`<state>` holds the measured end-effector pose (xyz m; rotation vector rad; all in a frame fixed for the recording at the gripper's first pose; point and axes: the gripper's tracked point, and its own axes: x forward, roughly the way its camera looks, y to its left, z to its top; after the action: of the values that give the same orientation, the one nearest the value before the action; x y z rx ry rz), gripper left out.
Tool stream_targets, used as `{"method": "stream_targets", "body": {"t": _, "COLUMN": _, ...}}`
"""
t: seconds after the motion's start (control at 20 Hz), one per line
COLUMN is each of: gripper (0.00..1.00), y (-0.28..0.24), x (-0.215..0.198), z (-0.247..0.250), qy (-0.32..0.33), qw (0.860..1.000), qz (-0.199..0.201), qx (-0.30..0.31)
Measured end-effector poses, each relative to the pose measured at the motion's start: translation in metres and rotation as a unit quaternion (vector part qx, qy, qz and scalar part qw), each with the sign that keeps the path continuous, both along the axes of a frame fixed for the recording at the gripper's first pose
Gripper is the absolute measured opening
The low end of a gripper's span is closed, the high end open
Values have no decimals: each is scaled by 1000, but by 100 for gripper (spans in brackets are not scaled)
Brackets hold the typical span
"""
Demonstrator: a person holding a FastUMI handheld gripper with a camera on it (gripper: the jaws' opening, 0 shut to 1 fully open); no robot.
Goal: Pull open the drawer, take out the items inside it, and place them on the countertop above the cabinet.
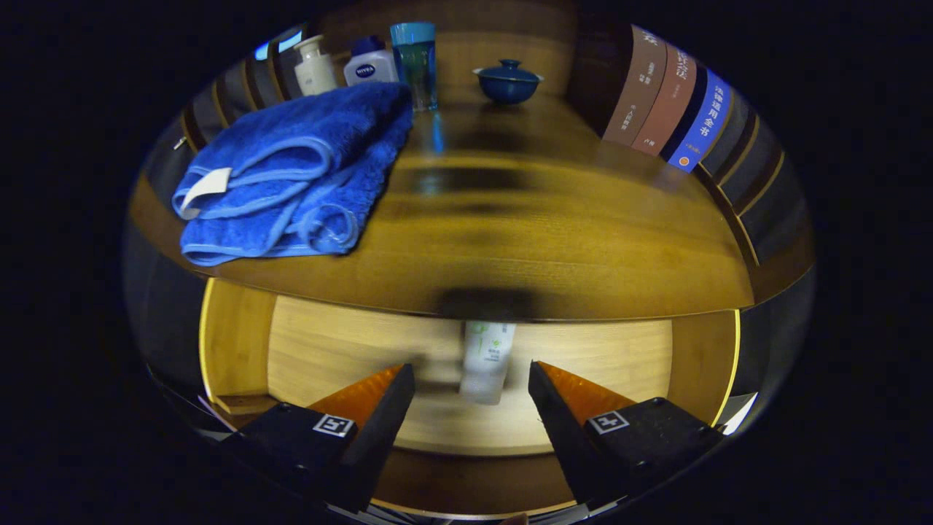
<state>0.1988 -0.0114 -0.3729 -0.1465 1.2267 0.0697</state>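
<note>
Gripper view. Drawer (233, 343): pulled open, pale wood floor lit.
Item inside: white tube (487, 362), lying on the drawer floor, long axis running away from the fingers, far end tucked under the countertop (554, 240) edge.
Gripper (471, 379): jaws spread wide, gripping nothing; the tube sits between the two fingertips, clear of both. Judged: a straight advance and closing across its narrow width should take it.
Countertop: blue towel (291, 175), lotion bottles (342, 65), blue lidded bowl (507, 80).

Home nook — toiletries (370, 67), towel (291, 171), books (670, 102)
</note>
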Motion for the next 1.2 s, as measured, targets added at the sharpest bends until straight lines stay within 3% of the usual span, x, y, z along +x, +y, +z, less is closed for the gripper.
{"method": "stream_targets", "body": {"t": 0.45, "gripper": 73, "y": -6, "x": 21, "z": -35, "qy": 14, "qw": 999, "qz": -35, "qx": -18}}
{"method": "stream_targets", "body": {"t": 0.6, "gripper": 54, "y": -12, "x": 17, "z": -45, "qy": 32, "qw": 998, "qz": -26, "qx": -43}}
{"method": "stream_targets", "body": {"t": 0.85, "gripper": 44, "y": -13, "x": 12, "z": -44, "qy": 43, "qw": 997, "qz": 0, "qx": -68}}
{"method": "stream_targets", "body": {"t": 1.05, "gripper": 30, "y": -11, "x": 1, "z": -41, "qy": 58, "qw": 997, "qz": -33, "qx": -34}}
{"method": "stream_targets", "body": {"t": 1.2, "gripper": 30, "y": -13, "x": -18, "z": -33, "qy": 58, "qw": 998, "qz": -24, "qx": -24}}
